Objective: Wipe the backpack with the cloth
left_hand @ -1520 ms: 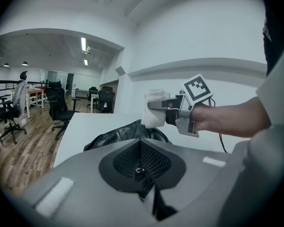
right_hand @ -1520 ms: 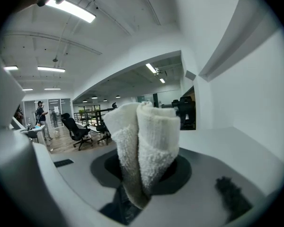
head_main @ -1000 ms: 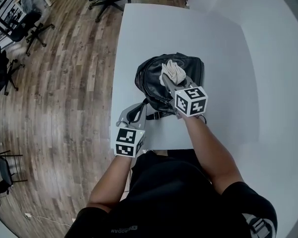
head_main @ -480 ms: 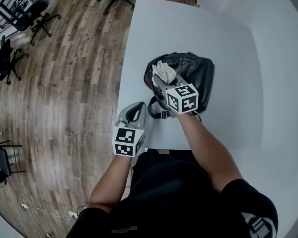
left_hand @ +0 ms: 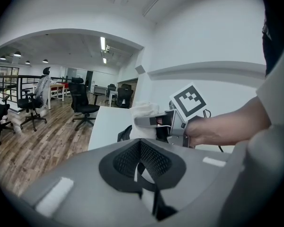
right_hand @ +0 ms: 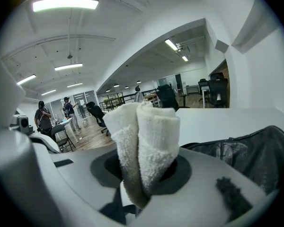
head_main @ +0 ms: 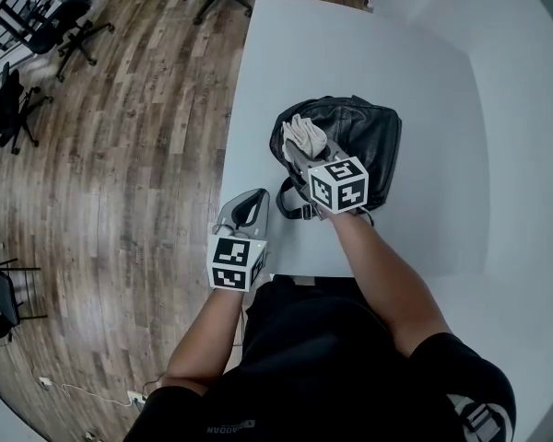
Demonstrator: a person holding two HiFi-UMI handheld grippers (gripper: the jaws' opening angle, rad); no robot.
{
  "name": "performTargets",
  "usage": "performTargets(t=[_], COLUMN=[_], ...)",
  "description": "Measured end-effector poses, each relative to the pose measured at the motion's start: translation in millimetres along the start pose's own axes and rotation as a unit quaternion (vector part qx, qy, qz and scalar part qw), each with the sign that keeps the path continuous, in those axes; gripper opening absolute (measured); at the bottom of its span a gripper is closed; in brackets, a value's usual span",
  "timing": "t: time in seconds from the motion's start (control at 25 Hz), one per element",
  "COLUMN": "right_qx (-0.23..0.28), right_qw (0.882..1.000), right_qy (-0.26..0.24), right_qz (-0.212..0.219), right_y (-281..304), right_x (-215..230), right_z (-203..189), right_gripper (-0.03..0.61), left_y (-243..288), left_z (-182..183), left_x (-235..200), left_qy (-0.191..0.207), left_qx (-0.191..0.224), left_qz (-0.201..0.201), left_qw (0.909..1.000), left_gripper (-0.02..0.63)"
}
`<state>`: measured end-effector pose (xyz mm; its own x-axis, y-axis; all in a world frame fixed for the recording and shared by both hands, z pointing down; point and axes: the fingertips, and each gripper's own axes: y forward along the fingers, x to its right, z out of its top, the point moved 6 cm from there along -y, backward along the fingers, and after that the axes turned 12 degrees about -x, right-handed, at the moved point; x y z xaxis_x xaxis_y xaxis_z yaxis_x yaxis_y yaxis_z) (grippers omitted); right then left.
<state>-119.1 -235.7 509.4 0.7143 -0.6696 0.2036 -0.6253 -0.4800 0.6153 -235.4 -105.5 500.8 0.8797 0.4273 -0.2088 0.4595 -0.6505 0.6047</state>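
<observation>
We keep the cloth (head_main: 304, 134) bunched so that a thick fold meets the backpack (head_main: 369, 136), which lies mid-desk (head_main: 350, 53) at centre frame. Our right tool (head_main: 301, 151) is clamped on that cloth, over the bag's left part. Our left tool (head_main: 246, 208), at lower left, sits closed and empty, just beside the bag.

Table (head_main: 350, 44) open at 12 and 3 o'clock of backpack (head_main: 369, 136); right gripper (head_main: 310, 152) with cloth (head_main: 303, 133) blocks its 9 o'clock side, left gripper (head_main: 251, 203) sits farther out at 8.
</observation>
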Motion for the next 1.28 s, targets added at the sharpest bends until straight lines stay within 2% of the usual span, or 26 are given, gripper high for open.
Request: performTargets(t=[0.6,1.28], right_qx=[-0.002,0.020], right_qw=[1.000,0.999], right_qy=[0.003,-0.006], right_qz=[-0.007,-0.046], right_y=[-32.3,-97.0], right_x=[-2.9,3.3], right_z=[-25.8,-41.4], right_gripper=[0.107,0.107], left_y=[2.3,7.0], left_z=[0.1,3.2], left_x=[19.8,71.1], left_qy=[0.016,0.049], left_qx=[0.000,0.004], left_qz=[-0.016,-0.054], left_qw=[0.9997,0.9973], left_gripper=[0.005,0.005])
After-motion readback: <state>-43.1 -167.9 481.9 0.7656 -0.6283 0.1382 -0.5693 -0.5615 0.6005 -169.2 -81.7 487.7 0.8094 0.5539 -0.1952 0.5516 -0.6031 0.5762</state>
